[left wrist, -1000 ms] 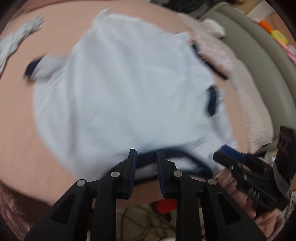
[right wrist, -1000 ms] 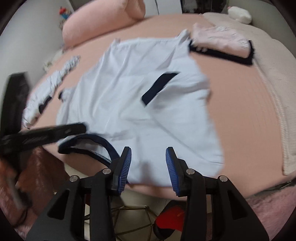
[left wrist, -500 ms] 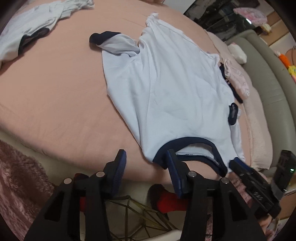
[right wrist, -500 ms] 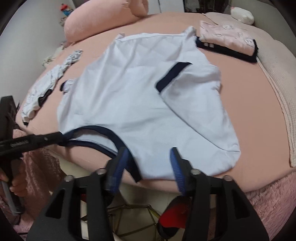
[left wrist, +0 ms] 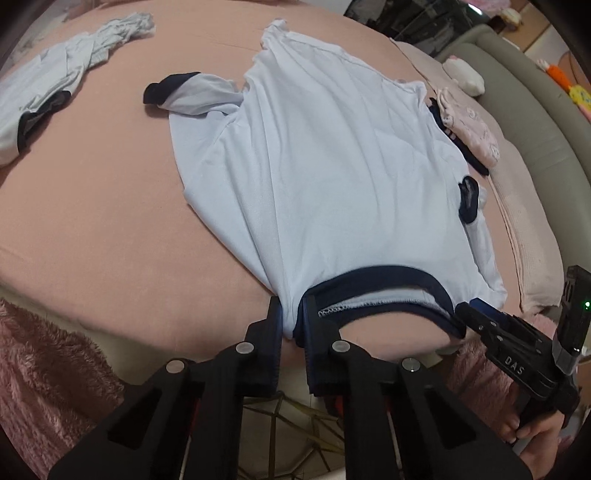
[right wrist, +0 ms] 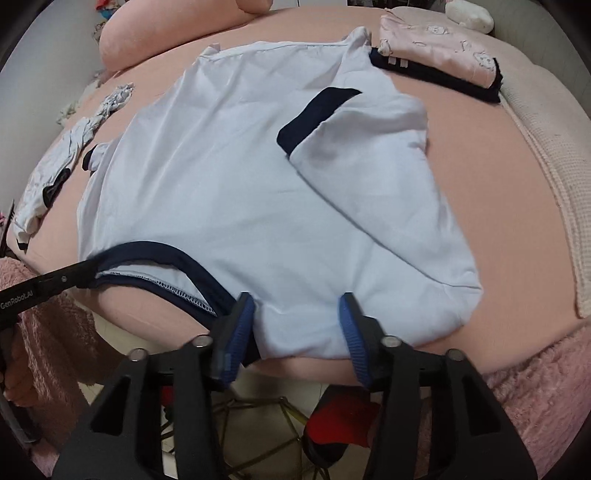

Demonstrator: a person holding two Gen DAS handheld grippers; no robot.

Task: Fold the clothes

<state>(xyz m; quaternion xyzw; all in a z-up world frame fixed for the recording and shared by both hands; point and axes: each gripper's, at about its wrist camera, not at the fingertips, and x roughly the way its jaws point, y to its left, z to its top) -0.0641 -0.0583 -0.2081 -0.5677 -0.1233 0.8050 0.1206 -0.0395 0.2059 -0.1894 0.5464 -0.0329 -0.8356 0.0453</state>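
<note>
A pale blue T-shirt (left wrist: pixel 332 155) with navy collar and sleeve cuffs lies spread on the pink bed, collar at the near edge. It also shows in the right wrist view (right wrist: pixel 240 177), with one sleeve folded inward over the body. My left gripper (left wrist: pixel 291 314) is shut on the shirt's shoulder fabric beside the navy collar (left wrist: pixel 384 275). My right gripper (right wrist: pixel 297 314) is open, its fingers on either side of the other shoulder edge at the bed's rim. The right gripper's tip also shows in the left wrist view (left wrist: pixel 476 314).
A crumpled pale garment (left wrist: pixel 48 96) lies at the far left of the bed. A folded pink and navy stack (right wrist: pixel 439 59) sits at the far right. A pink bolster (right wrist: pixel 173 33) lies at the back. A fluffy pink cover (right wrist: pixel 535 376) hangs below the bed's edge.
The shirt has been laid flat on the bed and pulled toward the near edge. My left gripper has shut on the shoulder fabric. My right gripper stays open at the other shoulder.
</note>
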